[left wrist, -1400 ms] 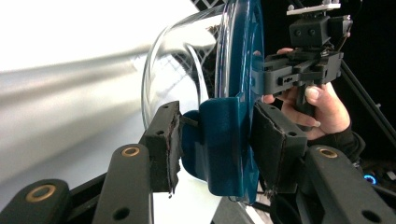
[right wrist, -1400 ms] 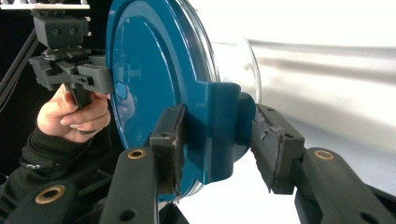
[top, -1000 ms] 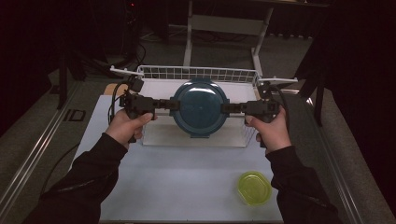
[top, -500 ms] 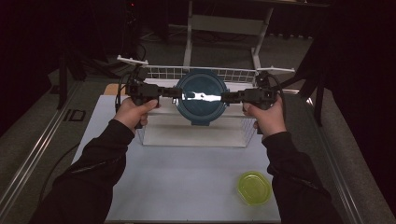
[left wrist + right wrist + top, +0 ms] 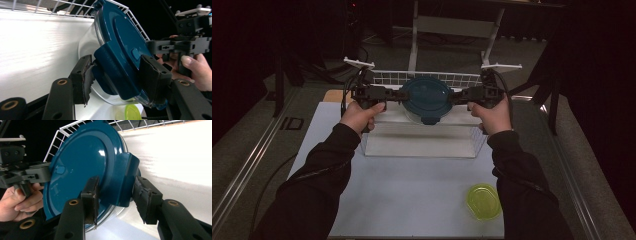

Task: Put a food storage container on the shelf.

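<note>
Two tongs, left (image 5: 398, 95) and right (image 5: 458, 96), hold a round glass container with a teal lid (image 5: 426, 96) between them above a white wire basket (image 5: 422, 145), each set clamped across a side latch of the lid; the left jaws have just been opening, yet the latch sits between them with both pads on it.

The counter (image 5: 412, 190) is a pale white sheet on a grey bench edged by metal rails, in a dark room with a white frame behind; a lime-green lid (image 5: 483, 201) lies near the right front corner. No readable writing can be made out.
</note>
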`<move>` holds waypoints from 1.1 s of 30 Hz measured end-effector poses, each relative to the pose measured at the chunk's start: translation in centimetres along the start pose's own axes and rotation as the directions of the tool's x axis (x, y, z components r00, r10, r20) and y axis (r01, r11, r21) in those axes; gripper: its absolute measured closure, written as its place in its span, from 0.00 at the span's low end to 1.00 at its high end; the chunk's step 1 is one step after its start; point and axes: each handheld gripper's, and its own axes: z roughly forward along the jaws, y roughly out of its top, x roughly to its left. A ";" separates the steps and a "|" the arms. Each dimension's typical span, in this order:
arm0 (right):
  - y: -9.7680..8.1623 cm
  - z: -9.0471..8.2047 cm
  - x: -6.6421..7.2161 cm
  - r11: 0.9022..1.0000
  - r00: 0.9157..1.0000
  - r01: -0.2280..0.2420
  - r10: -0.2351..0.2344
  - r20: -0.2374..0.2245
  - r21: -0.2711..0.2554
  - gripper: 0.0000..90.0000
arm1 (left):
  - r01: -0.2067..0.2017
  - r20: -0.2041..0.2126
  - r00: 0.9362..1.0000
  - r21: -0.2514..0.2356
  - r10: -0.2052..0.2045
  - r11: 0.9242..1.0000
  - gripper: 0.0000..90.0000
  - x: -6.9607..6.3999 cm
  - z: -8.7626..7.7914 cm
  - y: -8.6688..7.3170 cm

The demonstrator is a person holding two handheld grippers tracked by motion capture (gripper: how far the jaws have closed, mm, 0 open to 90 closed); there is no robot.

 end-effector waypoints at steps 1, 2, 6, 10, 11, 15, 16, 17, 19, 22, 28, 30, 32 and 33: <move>0.0 0.1 0.1 1.000 1.000 0.003 -0.003 -0.003 -0.002 0.61 | 0.008 0.002 1.000 -0.010 -0.008 1.000 0.54 0.1 0.0 0.0; 0.0 0.1 0.2 1.000 1.000 0.007 -0.007 -0.008 -0.003 0.60 | 0.005 0.002 1.000 -0.016 -0.005 1.000 0.55 0.1 0.0 0.0; -0.1 -0.3 0.7 0.999 1.000 0.027 -0.027 0.002 -0.020 0.57 | -0.037 -0.040 0.999 -0.029 0.036 0.999 0.53 -0.6 -0.2 0.0; -0.3 -1.1 1.3 0.998 0.999 0.050 -0.051 -0.012 -0.041 0.56 | -0.068 -0.063 0.996 -0.052 0.065 0.996 0.52 -1.0 -1.1 0.0; -0.4 -1.4 1.5 0.997 0.998 0.061 -0.062 -0.013 -0.046 0.56 | -0.072 -0.071 0.995 -0.059 0.068 0.996 0.51 -1.1 -1.3 -0.1; -1.3 -2.2 2.5 0.992 0.994 0.105 -0.107 -0.037 -0.066 0.56 | -0.129 -0.092 0.988 -0.089 0.121 0.988 0.49 -1.5 -2.3 -0.9; -1.6 -2.3 2.8 0.991 0.992 0.113 -0.117 -0.048 -0.067 0.56 | -0.130 -0.082 0.989 -0.091 0.123 0.987 0.48 -1.6 -2.5 -1.2; -1.9 -2.4 3.0 0.990 0.990 0.128 -0.131 -0.050 -0.065 0.56 | -0.139 -0.083 0.988 -0.091 0.131 0.986 0.48 -1.7 -2.7 -1.4; -2.6 -2.5 3.4 0.987 0.986 0.145 -0.150 -0.070 -0.065 0.57 | -0.154 -0.073 0.986 -0.103 0.147 0.983 0.48 -2.0 -3.1 -1.9; -3.5 -2.5 3.8 0.983 0.981 0.169 -0.175 -0.090 -0.068 0.56 | -0.185 -0.060 0.982 -0.111 0.180 0.976 0.46 -2.5 -3.7 -2.8; -5.2 -2.4 4.6 0.973 0.968 0.222 -0.228 -0.105 -0.066 0.56 | -0.261 0.005 0.965 -0.105 0.263 0.960 0.35 -3.5 -4.3 -4.5; -6.1 -2.3 4.9 0.969 0.963 0.236 -0.243 -0.117 -0.072 0.57 | -0.269 0.015 0.962 -0.105 0.272 0.957 0.31 -3.7 -4.4 -5.1; -6.8 -2.2 5.2 0.964 0.958 0.255 -0.261 -0.118 -0.071 0.60 | -0.273 0.011 0.961 -0.104 0.276 0.956 0.27 -3.8 -4.4 -5.7; -7.0 -2.1 5.2 0.963 0.957 0.259 -0.266 -0.118 -0.071 0.61 | -0.272 0.015 0.961 -0.106 0.276 0.956 0.26 -3.8 -4.4 -6.1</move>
